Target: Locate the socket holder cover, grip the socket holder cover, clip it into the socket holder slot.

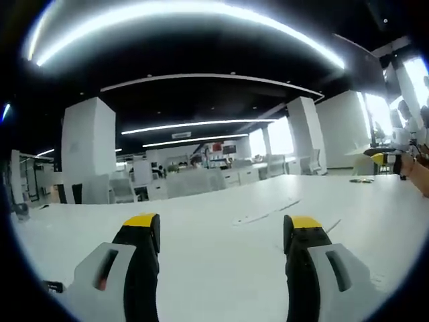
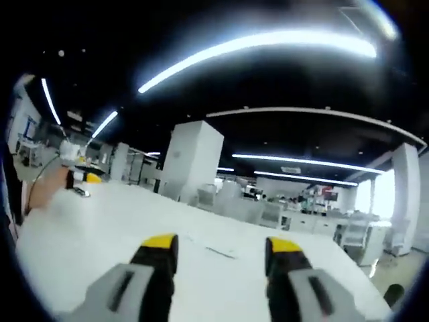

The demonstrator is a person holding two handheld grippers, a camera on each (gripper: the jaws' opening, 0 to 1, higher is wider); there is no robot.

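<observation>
Both the left gripper [image 1: 221,231] and right gripper [image 2: 221,251] hold their jaws wide apart, gripping nothing, above the white table [image 1: 221,282]

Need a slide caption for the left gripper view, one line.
Open yellow-tipped grey left gripper held above a bare white table, nothing between its jaws; open-plan office beyond.

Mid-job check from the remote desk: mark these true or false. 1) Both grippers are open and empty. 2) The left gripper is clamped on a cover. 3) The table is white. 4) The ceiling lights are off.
1) True: left gripper and right gripper show parted jaws with nothing between.
2) False: it holds nothing; bare table lies between its jaws.
3) True.
4) False: long ceiling light strips are lit.
</observation>
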